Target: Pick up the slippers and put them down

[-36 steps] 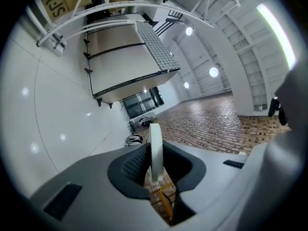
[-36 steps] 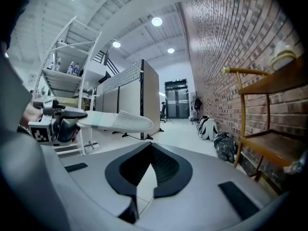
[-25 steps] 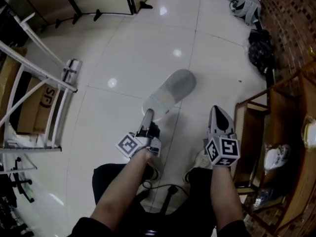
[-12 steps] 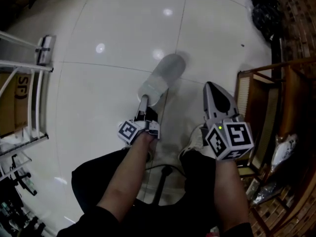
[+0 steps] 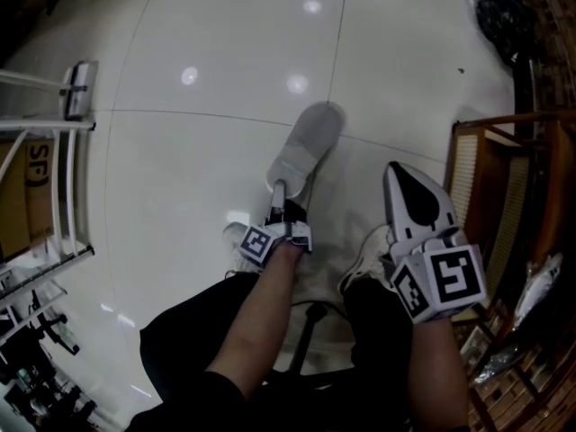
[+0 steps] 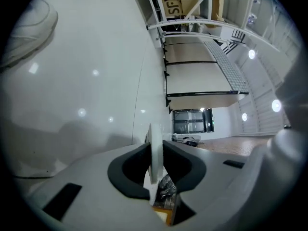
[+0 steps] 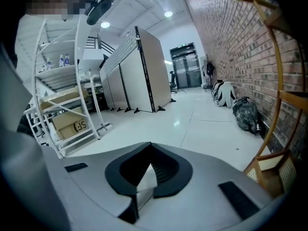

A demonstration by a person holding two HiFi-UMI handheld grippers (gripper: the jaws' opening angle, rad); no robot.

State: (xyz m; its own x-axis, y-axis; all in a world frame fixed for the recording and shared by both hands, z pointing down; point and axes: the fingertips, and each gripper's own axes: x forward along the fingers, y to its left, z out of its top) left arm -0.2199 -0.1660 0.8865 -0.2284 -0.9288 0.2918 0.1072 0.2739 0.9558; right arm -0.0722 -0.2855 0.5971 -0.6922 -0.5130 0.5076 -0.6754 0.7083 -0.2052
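A pale grey slipper (image 5: 307, 148) hangs over the white tiled floor, held by its near end in my left gripper (image 5: 280, 193), which is shut on it. In the left gripper view the slipper (image 6: 155, 150) shows as a thin pale edge pinched between the dark pads of the left gripper (image 6: 155, 163). My right gripper (image 5: 399, 171) is further right, pointing forward beside the wooden rack, its jaws drawn together to a point with nothing in them. The right gripper (image 7: 147, 171) shows only floor beyond its pads. No second slipper is in view.
The person's white sneakers (image 5: 238, 238) (image 5: 370, 249) stand just behind the grippers. A wooden rack (image 5: 500, 176) stands at the right, white metal shelving (image 5: 65, 156) with a cardboard box (image 5: 32, 166) at the left, and a black bag (image 5: 504, 5) by the brick wall.
The left gripper has come down toward the floor with the slipper still in it and has rolled a little. The right gripper has sunk slightly.
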